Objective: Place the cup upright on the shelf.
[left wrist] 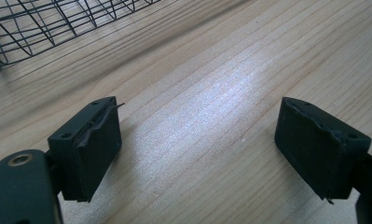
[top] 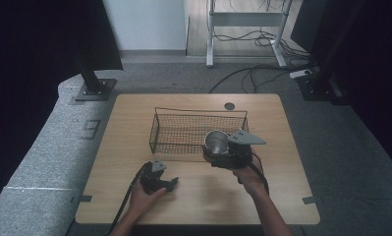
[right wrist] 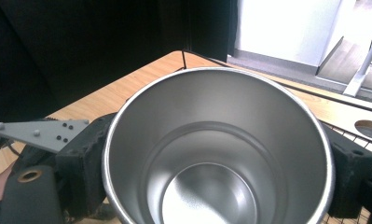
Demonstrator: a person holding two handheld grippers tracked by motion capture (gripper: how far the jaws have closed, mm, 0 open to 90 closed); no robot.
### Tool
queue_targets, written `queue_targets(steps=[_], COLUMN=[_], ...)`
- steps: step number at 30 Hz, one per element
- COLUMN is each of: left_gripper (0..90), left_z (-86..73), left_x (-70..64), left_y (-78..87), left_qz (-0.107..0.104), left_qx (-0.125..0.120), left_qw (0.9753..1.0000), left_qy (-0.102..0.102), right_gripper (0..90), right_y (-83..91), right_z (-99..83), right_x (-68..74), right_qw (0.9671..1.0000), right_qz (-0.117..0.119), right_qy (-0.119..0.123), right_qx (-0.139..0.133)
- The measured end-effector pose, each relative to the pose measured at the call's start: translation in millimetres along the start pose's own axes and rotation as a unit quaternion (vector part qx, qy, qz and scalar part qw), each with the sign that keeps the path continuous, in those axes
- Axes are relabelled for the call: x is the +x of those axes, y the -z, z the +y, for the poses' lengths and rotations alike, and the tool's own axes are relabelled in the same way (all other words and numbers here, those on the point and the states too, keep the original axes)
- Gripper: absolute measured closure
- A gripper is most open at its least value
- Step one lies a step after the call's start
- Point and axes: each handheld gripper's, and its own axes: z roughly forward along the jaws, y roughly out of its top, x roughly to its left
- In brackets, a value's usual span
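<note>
Steel cup sits clamped between the right gripper's fingers.

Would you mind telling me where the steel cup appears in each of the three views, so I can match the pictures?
High view: the cup sits right of centre, held in the right gripper at the wire basket's near right corner.
Left gripper view: not in it; the open left gripper faces bare table.
Right gripper view: the cup is central, mouth open, between the jaws.
Shared landmark: the wire basket.
</note>
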Motion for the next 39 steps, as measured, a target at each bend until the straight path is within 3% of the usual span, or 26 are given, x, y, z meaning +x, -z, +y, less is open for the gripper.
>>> queue_targets(steps=[21, 39], left_gripper=[14.4, 14.4], left_z=[0.0, 0.0], left_x=[0.0, 0.0], left_y=[0.1, 0.0], left_qz=[0.001, 0.000], left_qx=[0.000, 0.000], left_qw=[1.0000, 1.0000], left_qy=[0.000, 0.000], right_gripper=[14.0, 14.0], right_y=[-12.2, -26.3], right_z=[17.6, 22.3], right_x=[-11.3, -29.0], right_qw=[0.9999, 0.9998], right_qz=[-0.006, -0.014], right_qy=[-0.002, -0.013], right_qx=[-0.009, 0.005])
